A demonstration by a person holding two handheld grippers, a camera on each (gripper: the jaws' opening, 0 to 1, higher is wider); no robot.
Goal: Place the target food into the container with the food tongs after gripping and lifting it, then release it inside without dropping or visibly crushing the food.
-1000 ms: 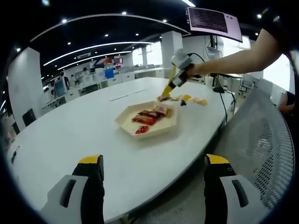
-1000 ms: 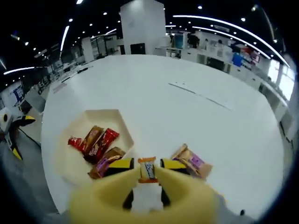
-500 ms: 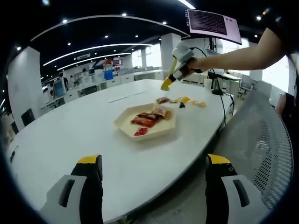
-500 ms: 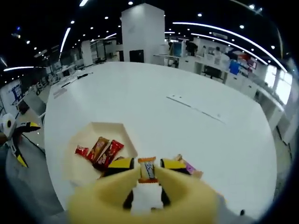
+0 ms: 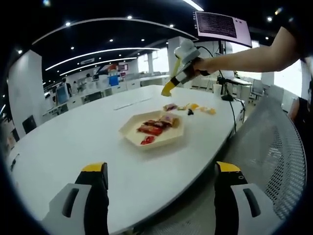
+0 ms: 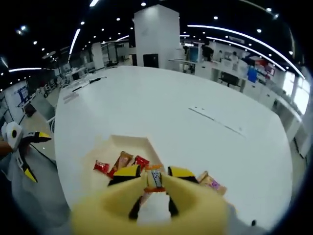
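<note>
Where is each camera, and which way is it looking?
Left gripper view: rides on the left gripper, held low at the edge of the white table, looking across at the tray of snacks; its own open jaws show, and the person's arm holding the right gripper.
Right gripper view: rides on the right gripper, held above the table, looking down over the tray; its yellow tongs pinch a small snack.
Both see the table, tray and loose snacks.

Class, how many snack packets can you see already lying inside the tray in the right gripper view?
3 in the tray: a red packet, a brown packet, a second red packet. The tongs may hide more.
</note>
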